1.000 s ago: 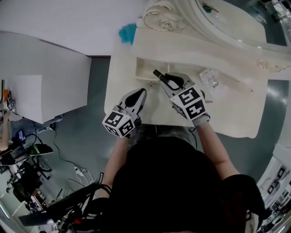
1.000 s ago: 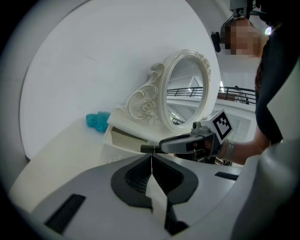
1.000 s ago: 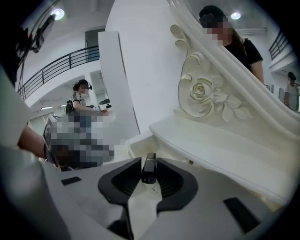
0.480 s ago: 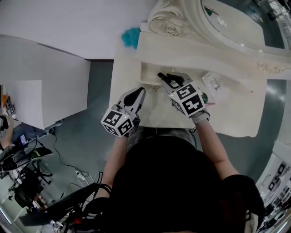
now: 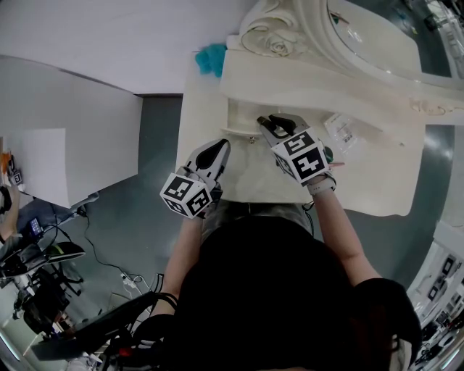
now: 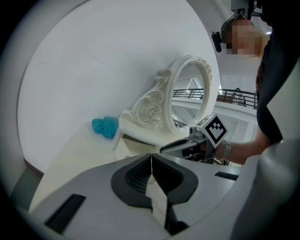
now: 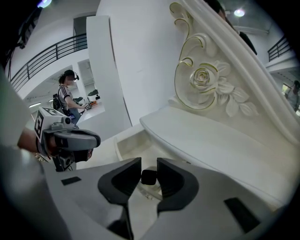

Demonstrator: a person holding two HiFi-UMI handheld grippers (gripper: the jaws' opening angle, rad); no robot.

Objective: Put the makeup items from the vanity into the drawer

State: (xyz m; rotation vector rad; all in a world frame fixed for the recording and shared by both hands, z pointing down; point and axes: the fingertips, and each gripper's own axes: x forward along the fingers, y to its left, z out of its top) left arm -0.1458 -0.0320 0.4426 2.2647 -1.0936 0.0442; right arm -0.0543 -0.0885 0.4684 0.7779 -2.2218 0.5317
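Drawer [image 7: 126, 140] open just under tips of right tongs [image 7: 148, 165], these clamped on small black makeup item [image 7: 149, 177], tilted downward, left tongs [image 6: 151, 164] pressed fully together, empty, off to their side, apart.

Lighting: bright, even, diffuse; one lamp [image 7: 240, 12] glares overhead. Soft shadow inside drawer [image 5: 243, 119]. Pale vanity [image 5: 199, 130] nearly washed out. Fisheye bending throughout; dark vignetted corners in gripper views.

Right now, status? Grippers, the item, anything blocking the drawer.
Left gripper shut, empty. Right gripper shut on small black makeup item, at the open drawer. Nothing seen blocking.
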